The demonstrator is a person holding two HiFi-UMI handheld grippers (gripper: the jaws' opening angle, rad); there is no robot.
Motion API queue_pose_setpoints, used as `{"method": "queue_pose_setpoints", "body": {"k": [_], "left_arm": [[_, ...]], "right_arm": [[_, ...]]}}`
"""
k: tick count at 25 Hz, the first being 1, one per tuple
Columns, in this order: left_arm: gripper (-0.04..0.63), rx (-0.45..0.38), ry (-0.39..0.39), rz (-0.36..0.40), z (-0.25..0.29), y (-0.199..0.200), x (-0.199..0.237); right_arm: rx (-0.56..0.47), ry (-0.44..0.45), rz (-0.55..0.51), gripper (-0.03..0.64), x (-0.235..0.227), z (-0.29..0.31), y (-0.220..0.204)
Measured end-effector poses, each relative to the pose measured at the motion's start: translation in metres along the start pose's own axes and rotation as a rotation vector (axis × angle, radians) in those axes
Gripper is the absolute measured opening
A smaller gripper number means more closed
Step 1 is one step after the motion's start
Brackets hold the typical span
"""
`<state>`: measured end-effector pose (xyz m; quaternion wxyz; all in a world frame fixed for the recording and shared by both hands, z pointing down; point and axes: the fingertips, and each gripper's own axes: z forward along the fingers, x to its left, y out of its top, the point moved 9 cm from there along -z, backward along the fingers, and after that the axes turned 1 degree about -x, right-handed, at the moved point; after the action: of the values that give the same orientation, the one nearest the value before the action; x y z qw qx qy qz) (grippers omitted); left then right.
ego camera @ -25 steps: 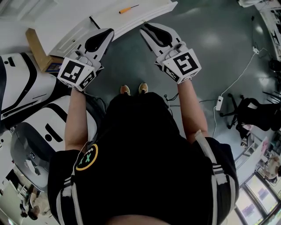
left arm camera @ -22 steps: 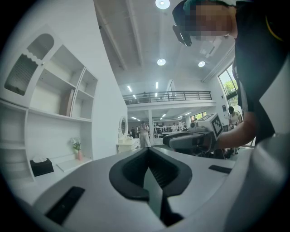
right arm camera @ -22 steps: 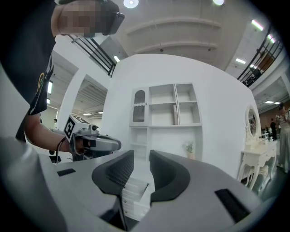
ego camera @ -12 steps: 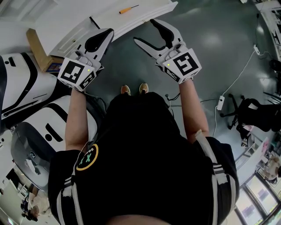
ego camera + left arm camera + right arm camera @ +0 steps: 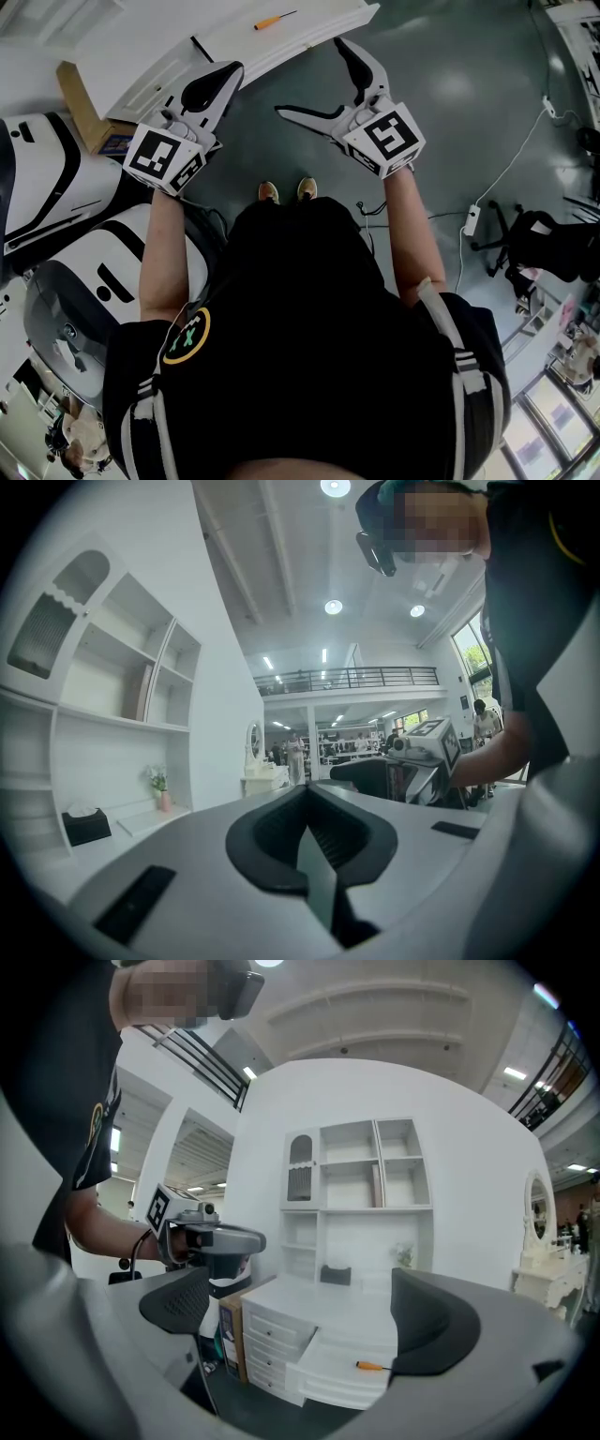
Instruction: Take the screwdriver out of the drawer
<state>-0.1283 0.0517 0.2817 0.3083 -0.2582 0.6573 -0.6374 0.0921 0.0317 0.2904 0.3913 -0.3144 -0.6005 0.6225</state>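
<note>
An orange-handled screwdriver (image 5: 274,20) (image 5: 372,1366) lies in the pulled-out white drawer (image 5: 302,39) (image 5: 330,1378) of a white cabinet. My right gripper (image 5: 314,80) (image 5: 305,1316) hovers in front of the drawer, short of it. Its jaws are opening wide and nothing is between them. My left gripper (image 5: 212,86) (image 5: 309,829) is shut and empty, held level to the left of the drawer, beside the cabinet front. Each gripper shows in the other's view: the left gripper (image 5: 210,1241) and the right gripper (image 5: 424,754).
A cardboard box (image 5: 81,101) (image 5: 231,1337) stands against the cabinet's left side. White robot shells (image 5: 56,197) fill the floor at the left. A power strip with cable (image 5: 467,221) and a black chair (image 5: 536,240) lie to the right. White shelving (image 5: 361,1180) rises above the cabinet.
The right gripper's jaws have swung from nearly shut to wide apart. The left gripper has stayed still.
</note>
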Motion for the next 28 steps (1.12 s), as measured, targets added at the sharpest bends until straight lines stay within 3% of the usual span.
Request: {"method": "queue_pose_setpoints", "body": {"k": [8,22,28], "left_arm": [[0.017,0.017,-0.004,0.007,0.007,0.001,-0.005],[0.017,0.026,0.100,0.031,0.025,0.010,-0.034],[0.017,0.036,0.104,0.038,0.033,0.011,-0.043]], "right_arm": [[0.001,-0.002,-0.013,0.588,-0.008,-0.010,-0.002],[-0.037,0.055,-0.033,0.589,-0.036,-0.040,-0.007],[-0.051,0.062,-0.024,0.588,-0.044,-0.047,-0.011]]}}
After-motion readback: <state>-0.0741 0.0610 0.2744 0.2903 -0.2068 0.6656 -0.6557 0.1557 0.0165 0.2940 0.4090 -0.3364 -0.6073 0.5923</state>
